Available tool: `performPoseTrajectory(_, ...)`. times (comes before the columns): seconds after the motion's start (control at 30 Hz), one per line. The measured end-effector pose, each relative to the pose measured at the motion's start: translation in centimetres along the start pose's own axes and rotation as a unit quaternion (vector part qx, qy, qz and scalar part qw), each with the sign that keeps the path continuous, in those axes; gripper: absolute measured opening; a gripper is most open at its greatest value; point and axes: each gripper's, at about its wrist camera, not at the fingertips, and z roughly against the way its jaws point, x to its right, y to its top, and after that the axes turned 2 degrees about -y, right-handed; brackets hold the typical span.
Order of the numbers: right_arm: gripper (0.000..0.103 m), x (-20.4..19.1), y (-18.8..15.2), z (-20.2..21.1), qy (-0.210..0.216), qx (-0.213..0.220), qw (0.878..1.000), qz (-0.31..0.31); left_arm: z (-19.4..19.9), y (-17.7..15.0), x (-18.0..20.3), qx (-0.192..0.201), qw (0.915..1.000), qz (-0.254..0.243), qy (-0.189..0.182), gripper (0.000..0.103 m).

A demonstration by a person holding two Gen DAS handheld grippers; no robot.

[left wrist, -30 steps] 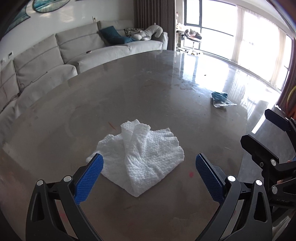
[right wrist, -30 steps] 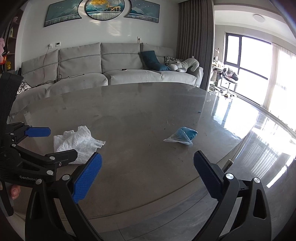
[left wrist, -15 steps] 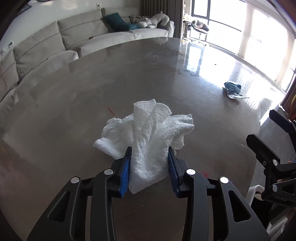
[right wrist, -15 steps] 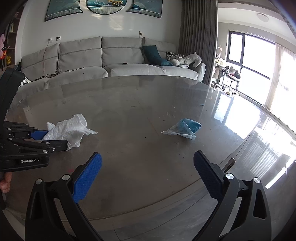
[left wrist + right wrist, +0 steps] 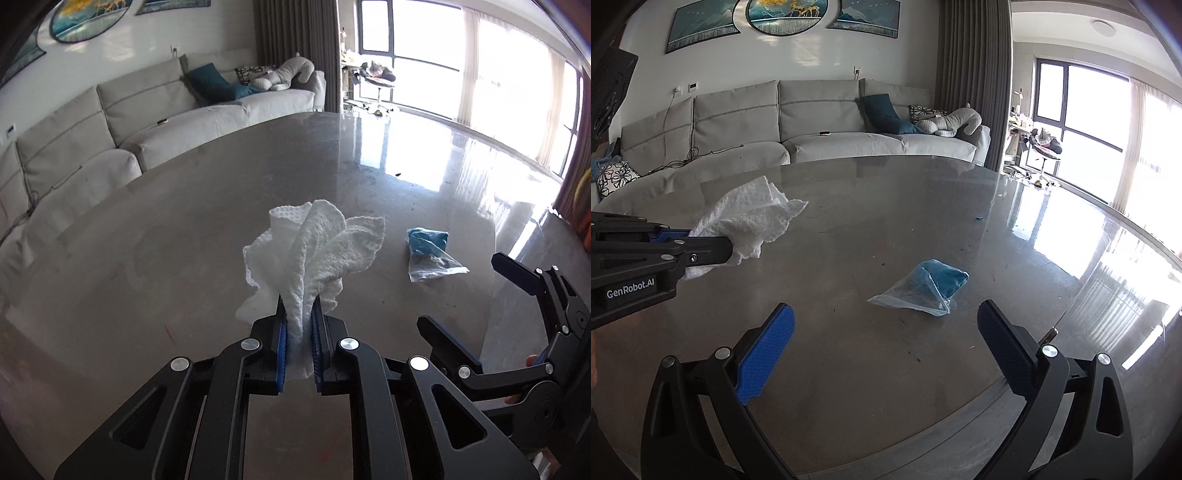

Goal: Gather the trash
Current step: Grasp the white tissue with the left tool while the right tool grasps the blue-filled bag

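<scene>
Pinching the white paper towel (image 5: 314,251) by its lower folds, the left claw (image 5: 298,332) is clenched on it; its jaws have just been closing, and the paper stands bunched up between the blue pads. In the right wrist view the towel hangs clear of the tabletop (image 5: 849,369), at about 10 o'clock, so I judge it is lifted to be carried away. No bin or trash bag shows in either view, so I cannot tell where it goes.

The right claw (image 5: 886,347) is released, its pads wide apart and nothing between them. It points toward the clear plastic bag (image 5: 923,288) at about 12 o'clock, a little farther on the tabletop, probably the next piece to collect. This bag lies flat and holds something blue, crumpled; what it is I cannot tell.

Beyond the tabletop stands a grey sofa (image 5: 820,125).
</scene>
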Motion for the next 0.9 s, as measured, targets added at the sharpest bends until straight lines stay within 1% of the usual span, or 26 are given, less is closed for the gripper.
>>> performPoseTrajectory(0.07,0.099,0.4,0.4,-0.6,0.002,0.004,1.000,0.000,0.0,0.3,0.6,0.009,0.9999,-0.009,0.005,0.011)
performPoseTrajectory(0.17,0.099,0.9,0.9,-1.8,0.000,0.004,1.000,0.010,-0.3,0.4,0.5,0.010,0.9999,-0.008,0.008,0.011)
performPoseTrajectory(0.3,0.099,1.7,1.3,-3.8,0.003,-0.007,1.000,0.009,-1.3,0.5,0.6,0.002,0.9998,-0.009,0.015,0.011)
performPoseTrajectory(0.4,0.099,2.2,1.2,-4.9,0.004,-0.013,1.000,0.010,-2.1,0.4,1.3,-0.005,0.9996,-0.019,0.019,0.011)
performPoseTrajectory(0.57,0.098,2.4,1.0,-5.9,0.012,-0.031,0.999,0.010,-2.8,0.2,2.2,-0.007,0.9996,-0.024,0.016,0.011)
performPoseTrajectory(0.6,0.094,2.5,1.0,-5.8,0.018,-0.031,0.999,0.008,-2.8,0.2,2.3,-0.008,0.9996,-0.024,0.016,0.011)
performPoseTrajectory(0.63,0.068,2.5,1.0,-6.0,0.020,-0.041,0.999,0.009,-2.8,0.2,2.4,-0.009,0.9995,-0.025,0.016,0.011)
performPoseTrajectory(0.67,0.053,2.4,1.0,-6.5,0.015,-0.056,0.998,0.013,-2.7,0.1,2.6,-0.009,0.9995,-0.027,0.017,0.011)
performPoseTrajectory(0.7,0.050,2.5,0.9,-6.6,0.011,-0.057,0.998,0.015,-2.6,0.1,2.6,-0.008,0.9994,-0.029,0.020,0.011)
performPoseTrajectory(0.73,0.045,2.6,0.7,-6.4,0.014,-0.056,0.998,0.014,-2.5,0.2,2.6,-0.007,0.9993,-0.030,0.023,0.011)
performPoseTrajectory(0.9,0.041,2.9,0.3,-4.7,0.018,-0.047,0.999,0.014,-1.9,0.3,2.2,-0.001,0.9997,-0.017,0.019,0.011)
